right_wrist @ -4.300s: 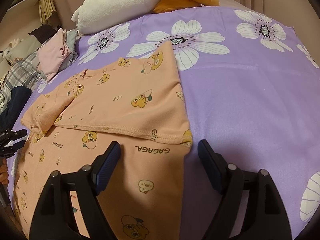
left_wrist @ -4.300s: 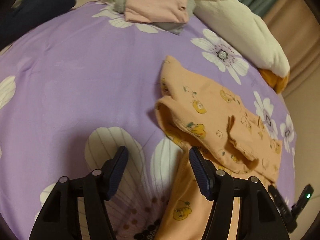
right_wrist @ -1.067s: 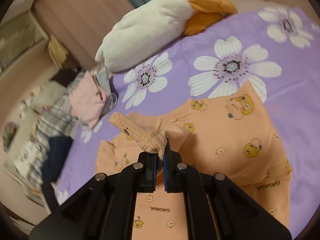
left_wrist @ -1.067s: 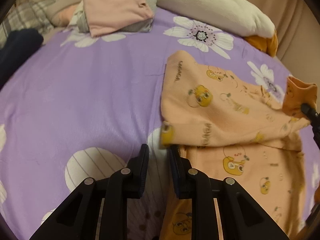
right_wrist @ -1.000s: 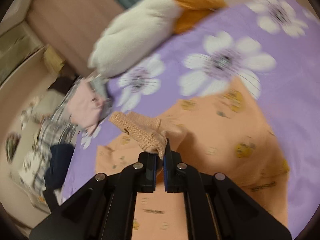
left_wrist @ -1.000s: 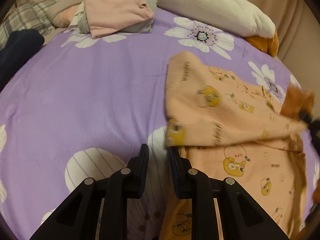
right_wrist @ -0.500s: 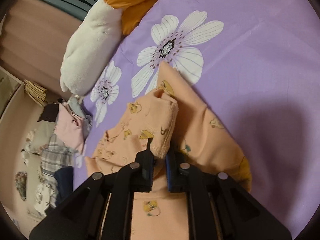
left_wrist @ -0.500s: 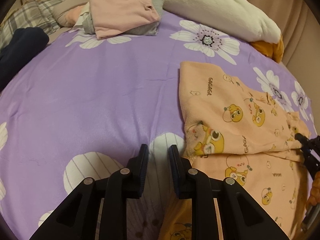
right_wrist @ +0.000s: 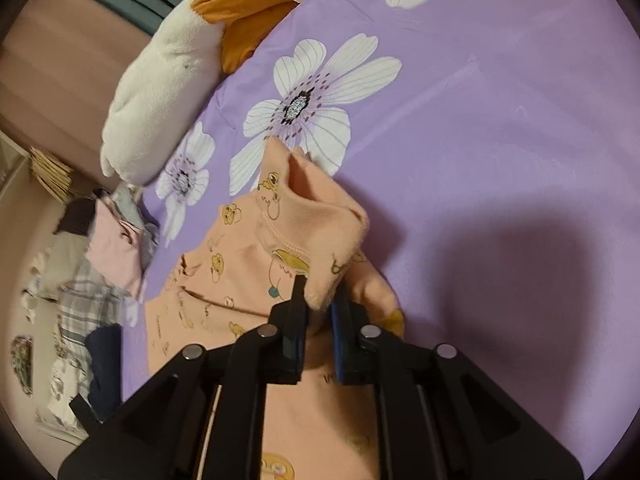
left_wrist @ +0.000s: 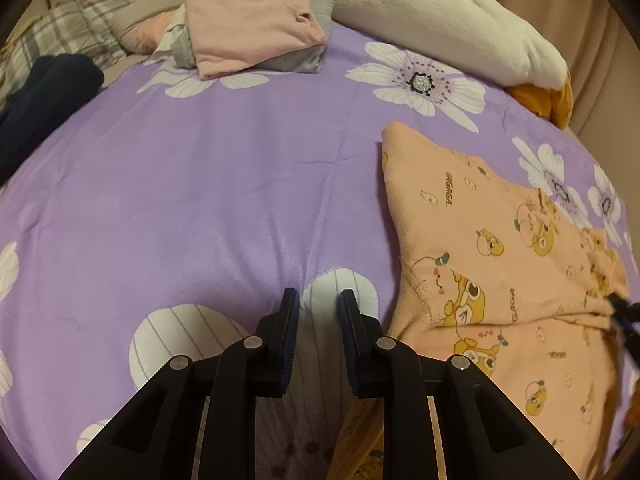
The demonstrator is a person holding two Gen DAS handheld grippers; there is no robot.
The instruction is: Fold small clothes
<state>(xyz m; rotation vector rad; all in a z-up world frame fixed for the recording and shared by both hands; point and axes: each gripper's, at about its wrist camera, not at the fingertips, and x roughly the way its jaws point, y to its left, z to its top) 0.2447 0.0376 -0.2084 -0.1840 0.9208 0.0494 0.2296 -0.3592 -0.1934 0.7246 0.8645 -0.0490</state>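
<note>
An orange child's garment point(left_wrist: 500, 272) with cartoon prints lies partly folded on the purple flowered bedspread point(left_wrist: 200, 184), right of my left gripper point(left_wrist: 318, 308). The left gripper is nearly shut and empty, hovering over a white flower print just left of the garment's edge. My right gripper point(right_wrist: 318, 296) is shut on a bunched fold of the same garment point(right_wrist: 304, 224) and holds it low over the rest of the cloth. Its tip shows at the right edge of the left wrist view point(left_wrist: 622, 312).
A stack of folded clothes topped by a pink piece point(left_wrist: 252, 20) sits at the far side. A white and orange plush pillow point(left_wrist: 448, 24) lies at the back right. Dark and plaid clothes point(left_wrist: 44, 84) lie at the far left.
The right gripper carried the garment's fold across and down toward the cloth; the folded top layer now lies flatter. The left gripper stayed nearly shut and drew slightly left of the garment's edge.
</note>
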